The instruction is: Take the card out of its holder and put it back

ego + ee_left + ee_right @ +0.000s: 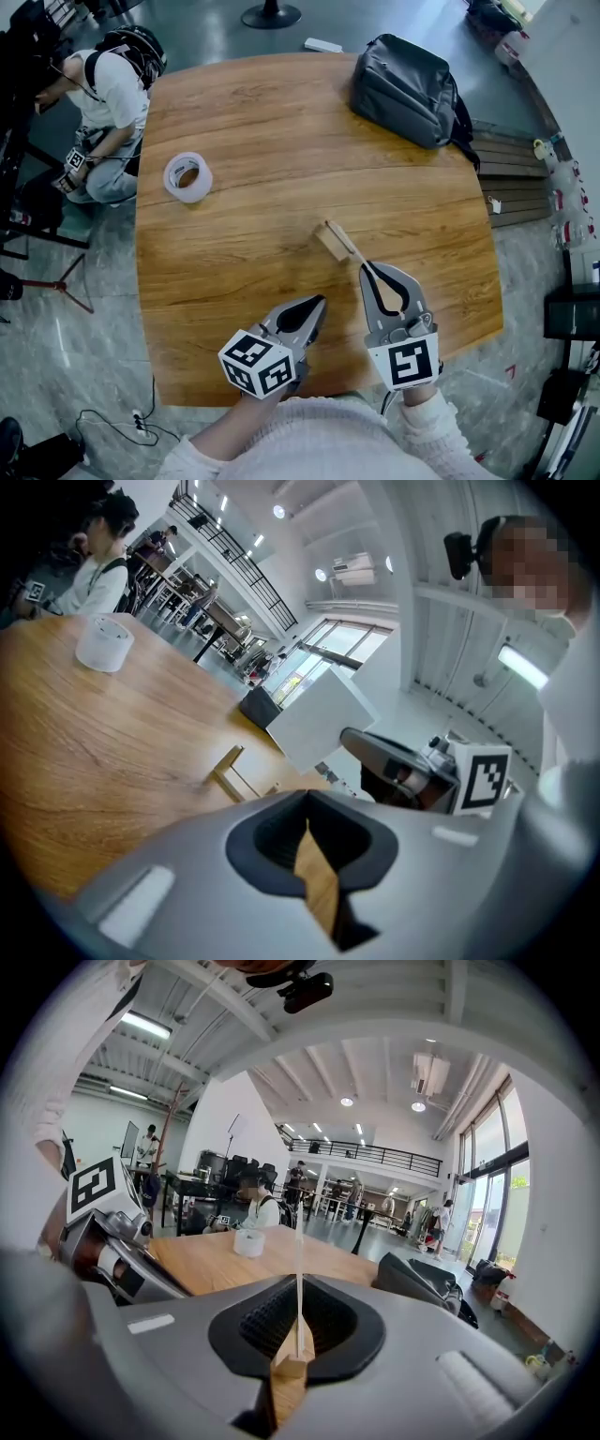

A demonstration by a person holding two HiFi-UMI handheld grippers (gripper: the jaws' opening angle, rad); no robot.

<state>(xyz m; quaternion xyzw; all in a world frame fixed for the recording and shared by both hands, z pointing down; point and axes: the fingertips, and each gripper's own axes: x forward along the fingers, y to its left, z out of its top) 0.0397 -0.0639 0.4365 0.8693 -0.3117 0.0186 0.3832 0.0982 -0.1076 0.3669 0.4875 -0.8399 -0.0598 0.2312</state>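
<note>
A small wooden card holder lies on the round wooden table, just ahead of both grippers. My right gripper is shut on a thin white card, holding it upright over the right end of the holder. In the right gripper view the card shows edge-on between the jaws, with the holder directly below it. I cannot tell whether its lower edge sits in the slot. My left gripper is shut on nothing, low over the table a little to the left of the holder.
A roll of clear tape sits on the left part of the table. A grey bag lies at the far right edge. A person sits off the table's far left corner. The near table edge runs just below my grippers.
</note>
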